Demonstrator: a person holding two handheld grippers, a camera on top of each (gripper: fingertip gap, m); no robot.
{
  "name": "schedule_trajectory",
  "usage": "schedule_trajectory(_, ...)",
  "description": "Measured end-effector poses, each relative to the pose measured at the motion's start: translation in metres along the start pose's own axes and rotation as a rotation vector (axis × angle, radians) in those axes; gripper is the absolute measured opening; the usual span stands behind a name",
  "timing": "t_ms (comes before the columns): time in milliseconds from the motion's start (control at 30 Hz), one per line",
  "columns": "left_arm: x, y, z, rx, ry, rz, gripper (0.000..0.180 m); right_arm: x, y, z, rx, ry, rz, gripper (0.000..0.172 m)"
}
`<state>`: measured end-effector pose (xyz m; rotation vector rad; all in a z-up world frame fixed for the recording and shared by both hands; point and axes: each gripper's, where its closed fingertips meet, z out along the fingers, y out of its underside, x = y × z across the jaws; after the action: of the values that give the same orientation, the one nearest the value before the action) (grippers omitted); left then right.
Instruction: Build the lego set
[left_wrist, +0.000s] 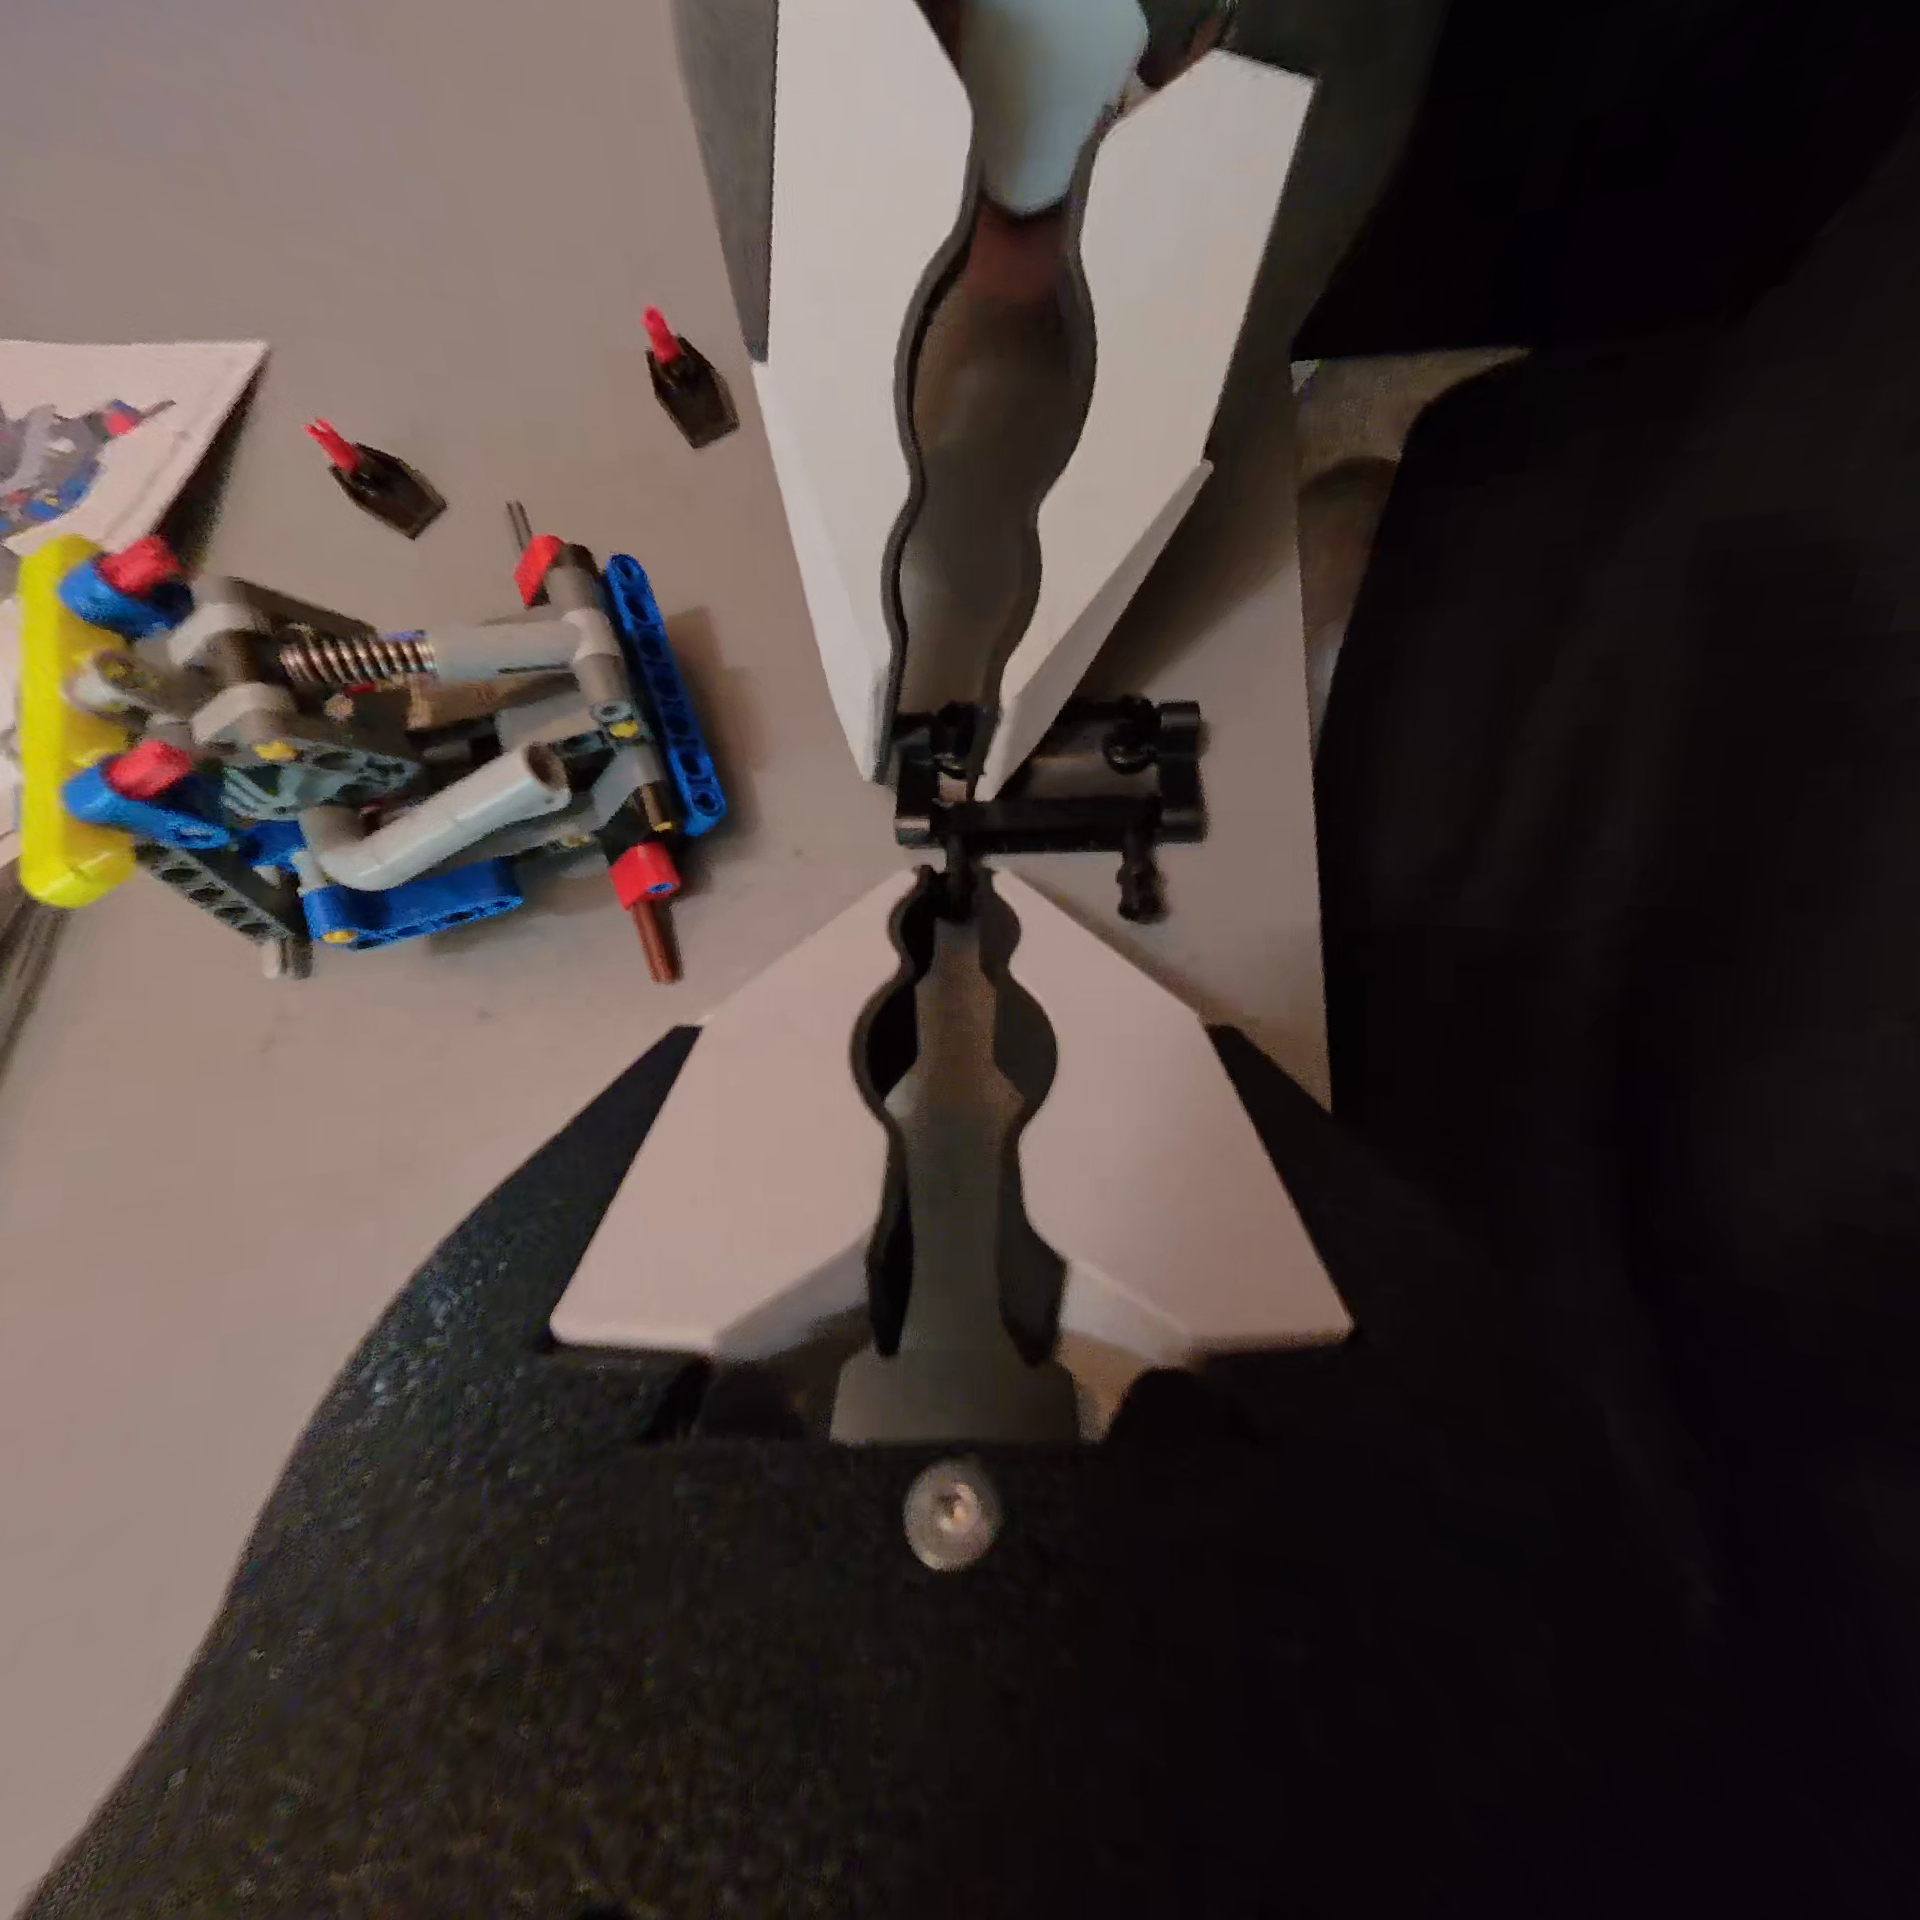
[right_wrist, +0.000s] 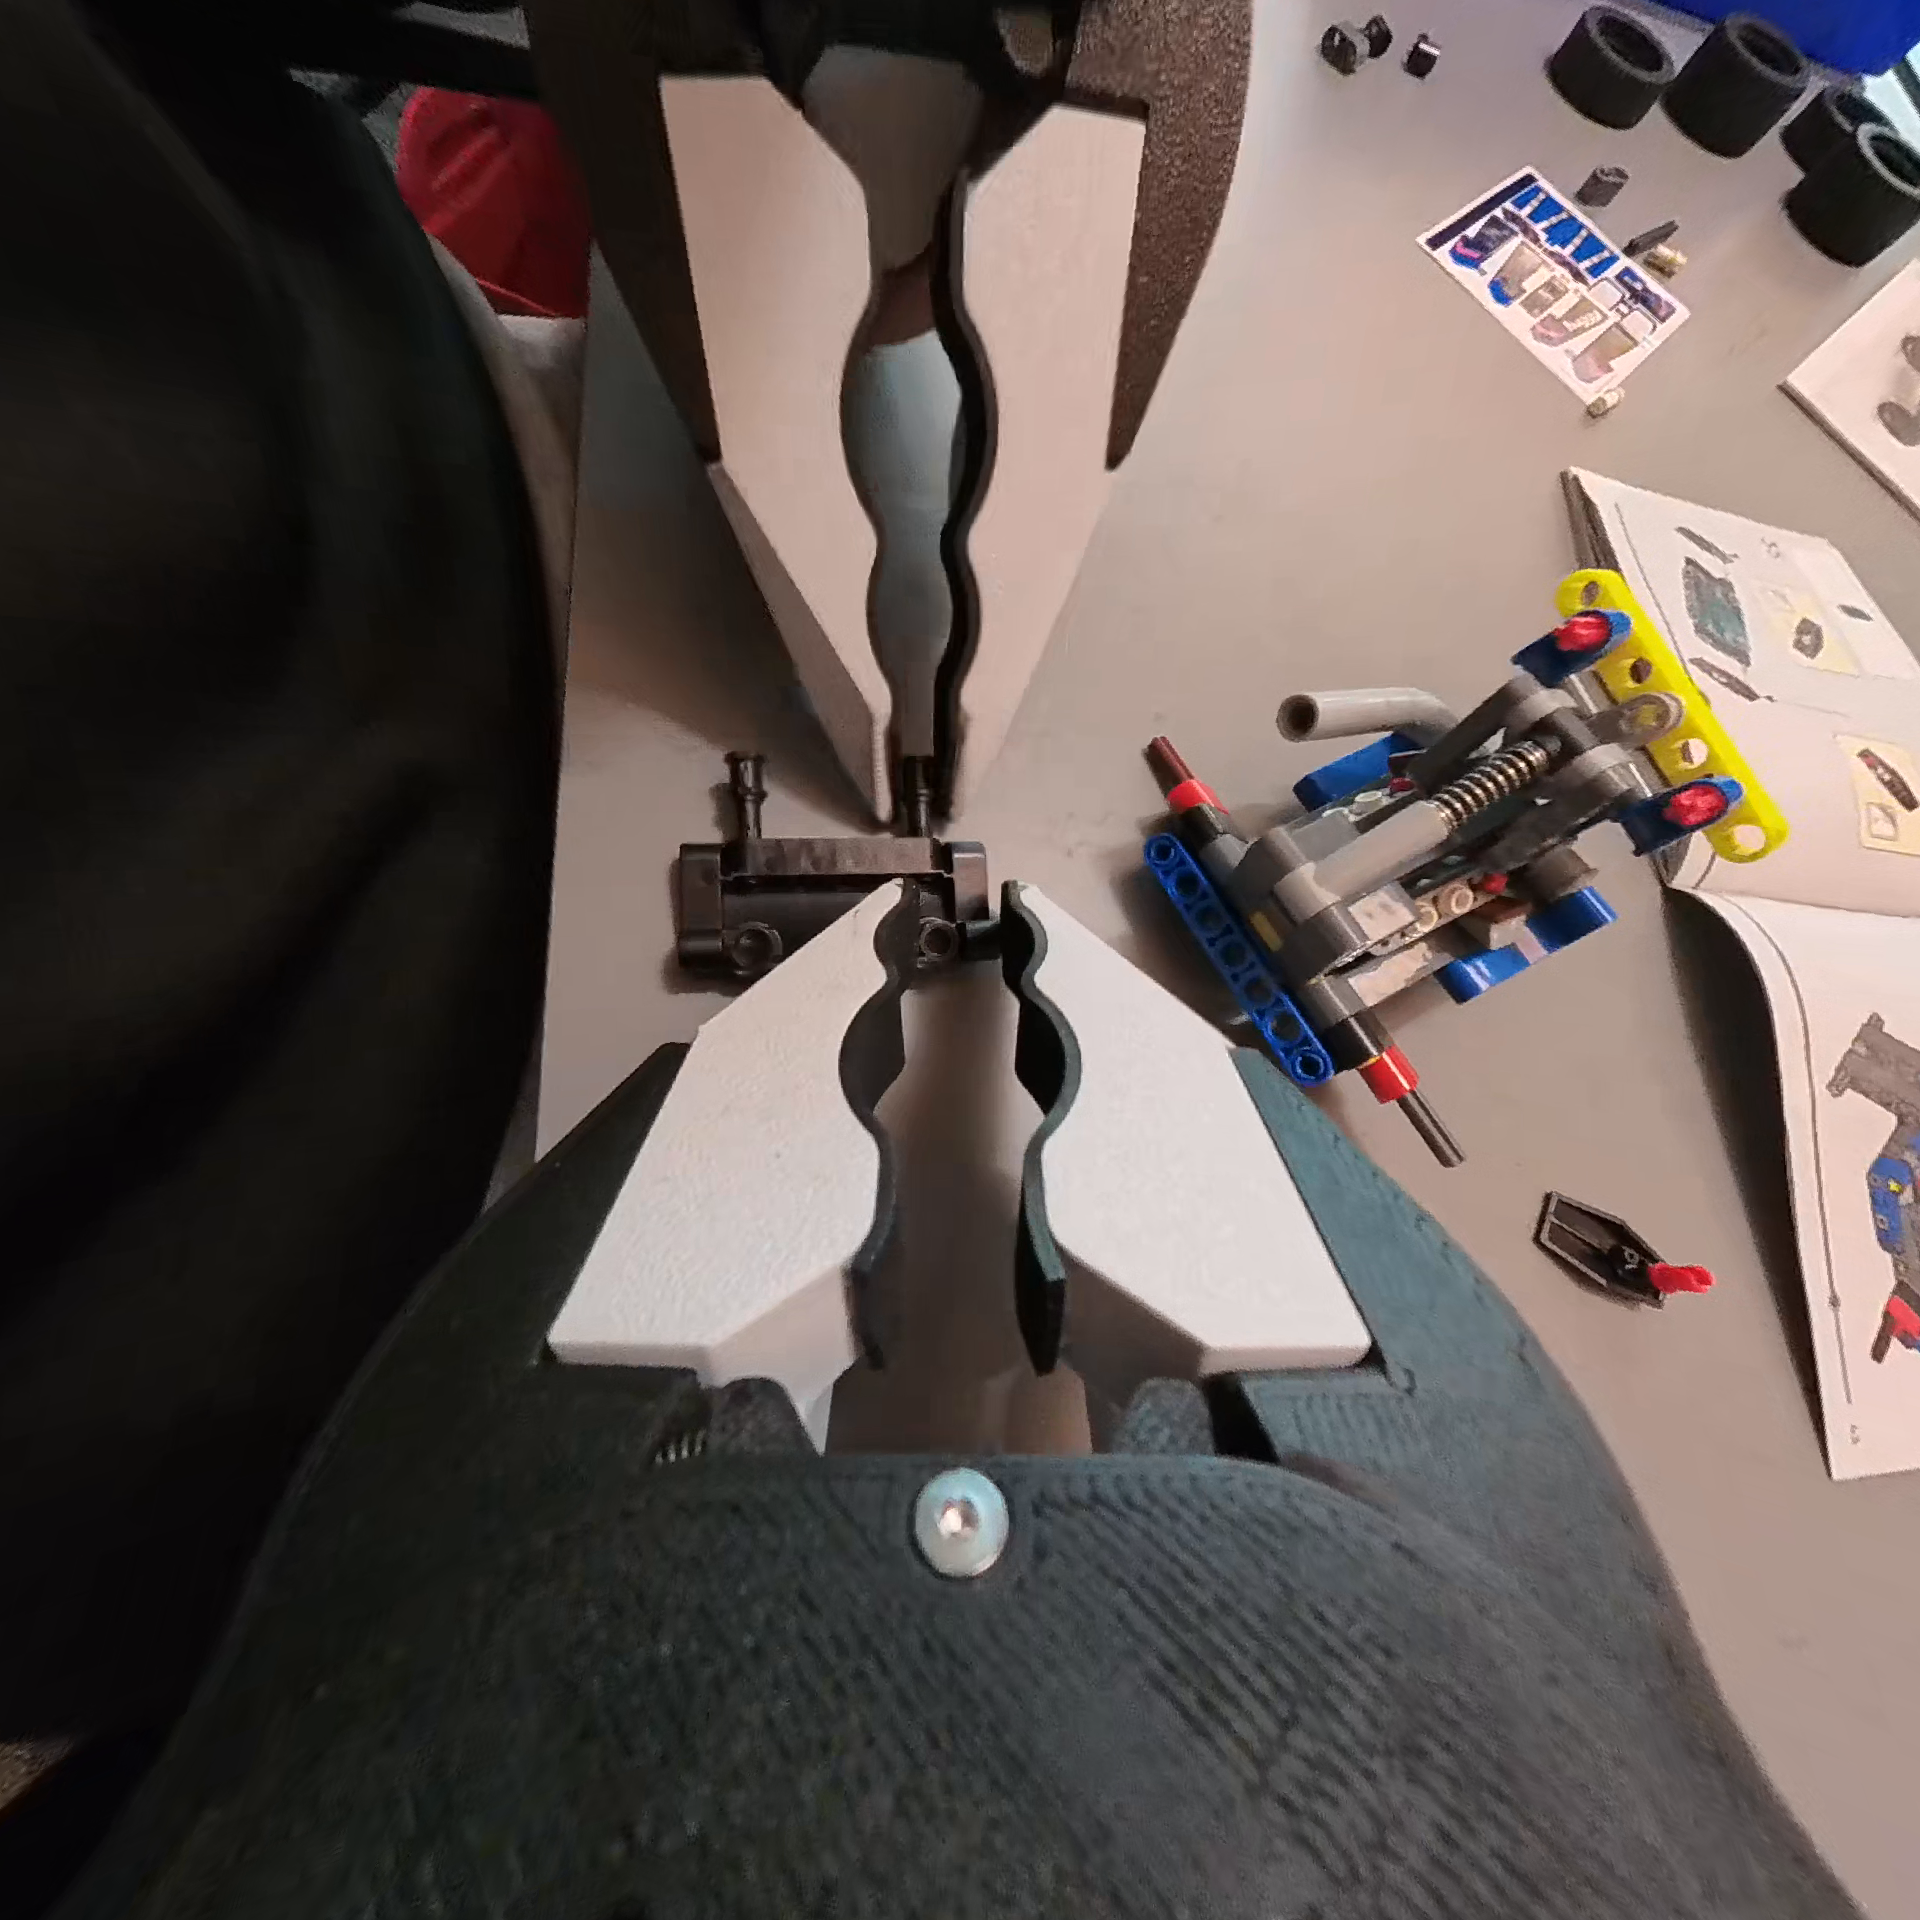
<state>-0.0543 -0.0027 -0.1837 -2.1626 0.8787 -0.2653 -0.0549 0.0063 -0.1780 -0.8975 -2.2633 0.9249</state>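
The right gripper (right_wrist: 961, 940) has its fingers set around the near corner of a black frame piece (right_wrist: 831, 857), one pad (right_wrist: 1023, 951) against the frame's end and the other (right_wrist: 888, 935) inside its opening, so it looks pinched there. From the far side, the left gripper (right_wrist: 914, 800) has its fingers pressed together on a black pin (right_wrist: 916, 795) seated in the frame's long bar. To do this well, I judge, hold the frame steady and flat on the grey table (right_wrist: 1247, 520) and push the pin straight along its own axis, not at a tilt. Counted: one frame, two upright pins on it, the second (right_wrist: 746, 790) untouched. Farther right lie one blue, grey and yellow partly built model (right_wrist: 1475, 842), one small black slope piece with a red pin (right_wrist: 1605, 1262), an open instruction booklet (right_wrist: 1808, 1018), one sticker sheet (right_wrist: 1553, 281), and at least four black tyres (right_wrist: 1735, 83) at the far edge.
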Motion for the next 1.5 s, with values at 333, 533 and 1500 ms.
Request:
schedule_trajectory(333, -0.002, 0.001, -0.002, 0.016, -0.023, 0.065, 0.004, -0.001, -0.002, 0.002, 0.014, -0.037, -0.049, 0.010)
schedule_trajectory(533, 0.000, 0.006, -0.007, 0.013, 0.005, 0.077, 0.005, -0.003, -0.005, 0.006, 0.015, -0.031, -0.066, 0.009)
schedule_trajectory(1500, -0.003, 0.011, -0.010, -0.004, -0.025, 0.002, 0.004, 0.001, -0.013, 0.014, -0.006, 0.044, -0.074, 0.000)
